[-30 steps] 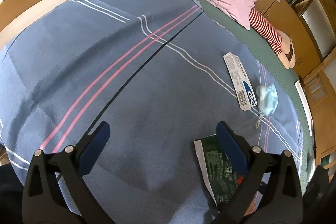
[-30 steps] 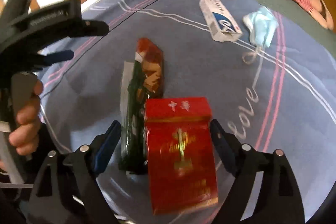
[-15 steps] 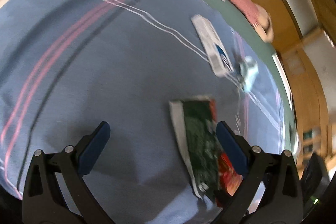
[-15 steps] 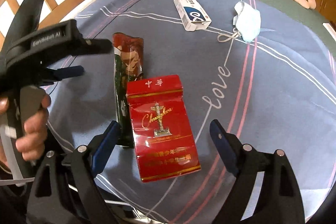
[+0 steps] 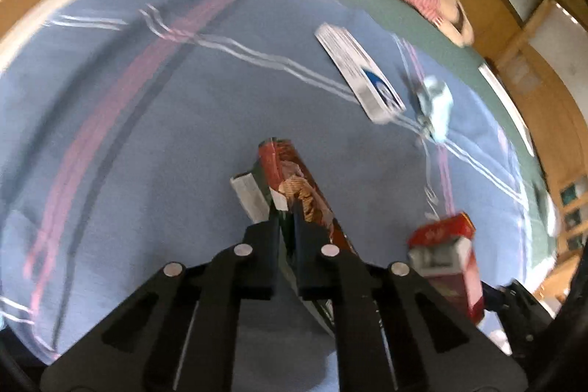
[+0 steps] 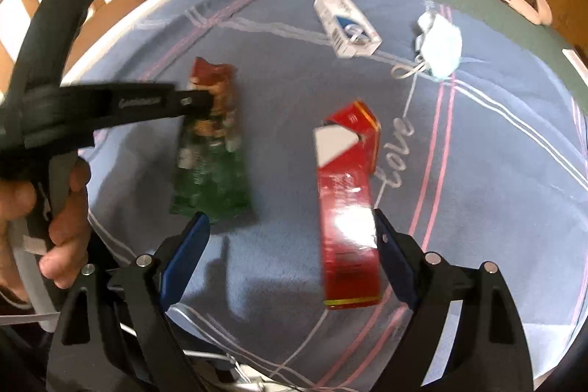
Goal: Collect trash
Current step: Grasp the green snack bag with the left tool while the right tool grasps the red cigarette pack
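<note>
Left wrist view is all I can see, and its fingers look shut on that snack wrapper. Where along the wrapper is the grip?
Observer: From the right wrist view, the left gripper pinches the snack wrapper near its red end. The green end points toward the right gripper.
Operator: Is the right gripper holding anything?
Observer: No. Its jaws stand wide open. The red carton lies between them, close against one finger, and I cannot tell whether they touch.
</note>
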`<action>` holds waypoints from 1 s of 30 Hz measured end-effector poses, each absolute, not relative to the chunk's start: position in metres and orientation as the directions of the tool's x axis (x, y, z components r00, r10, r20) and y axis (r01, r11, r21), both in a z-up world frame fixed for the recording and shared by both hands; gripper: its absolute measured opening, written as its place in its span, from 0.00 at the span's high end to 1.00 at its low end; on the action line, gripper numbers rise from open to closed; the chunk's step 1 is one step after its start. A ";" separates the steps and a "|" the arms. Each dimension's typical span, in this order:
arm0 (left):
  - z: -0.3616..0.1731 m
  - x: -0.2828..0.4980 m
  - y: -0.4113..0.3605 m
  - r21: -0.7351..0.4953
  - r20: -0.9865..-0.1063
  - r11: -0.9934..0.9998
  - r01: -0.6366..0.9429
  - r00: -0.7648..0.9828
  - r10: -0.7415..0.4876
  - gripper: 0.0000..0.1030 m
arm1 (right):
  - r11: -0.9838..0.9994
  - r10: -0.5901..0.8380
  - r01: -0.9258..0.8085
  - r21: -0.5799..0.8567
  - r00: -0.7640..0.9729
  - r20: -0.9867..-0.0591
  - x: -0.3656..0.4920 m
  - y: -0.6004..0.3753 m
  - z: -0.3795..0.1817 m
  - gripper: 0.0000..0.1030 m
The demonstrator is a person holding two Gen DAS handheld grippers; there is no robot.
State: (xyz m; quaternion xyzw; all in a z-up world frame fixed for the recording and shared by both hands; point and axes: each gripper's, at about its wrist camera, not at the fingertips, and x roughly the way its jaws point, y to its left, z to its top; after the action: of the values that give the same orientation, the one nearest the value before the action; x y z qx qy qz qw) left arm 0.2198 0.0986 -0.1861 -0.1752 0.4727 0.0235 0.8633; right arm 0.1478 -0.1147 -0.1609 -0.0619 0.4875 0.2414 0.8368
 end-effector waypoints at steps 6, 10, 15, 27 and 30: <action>-0.176 0.212 0.128 -0.280 -0.801 0.903 -0.326 0.598 -0.032 0.94 | 0.906 0.269 -0.416 0.079 0.422 -0.866 0.161 -0.116 -0.172 0.16; -0.172 0.209 0.138 -0.278 -0.796 0.892 -0.356 0.605 -0.007 0.94 | 0.907 0.271 -0.408 0.102 0.383 -0.883 0.165 -0.113 -0.185 0.17; -0.168 0.204 0.141 -0.280 -0.787 0.891 -0.356 0.617 -0.001 0.94 | 0.898 0.291 -0.425 0.116 0.375 -0.880 0.160 -0.108 -0.182 0.72; -0.168 0.198 0.147 -0.290 -0.785 0.879 -0.379 0.620 0.008 0.94 | 0.921 0.310 -0.356 0.158 0.425 -0.850 0.148 -0.120 -0.163 0.31; -0.170 0.198 0.151 -0.286 -0.792 0.869 -0.403 0.611 0.022 0.94 | 0.933 0.273 -0.341 0.118 0.451 -0.850 0.154 -0.118 -0.161 0.29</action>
State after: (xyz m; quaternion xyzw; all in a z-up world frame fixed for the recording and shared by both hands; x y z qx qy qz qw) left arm 0.1983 0.1510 -0.1698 -0.2244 0.4240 0.1222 0.8689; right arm 0.1542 -0.1179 -0.1615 -0.0348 0.4921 0.1804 0.8509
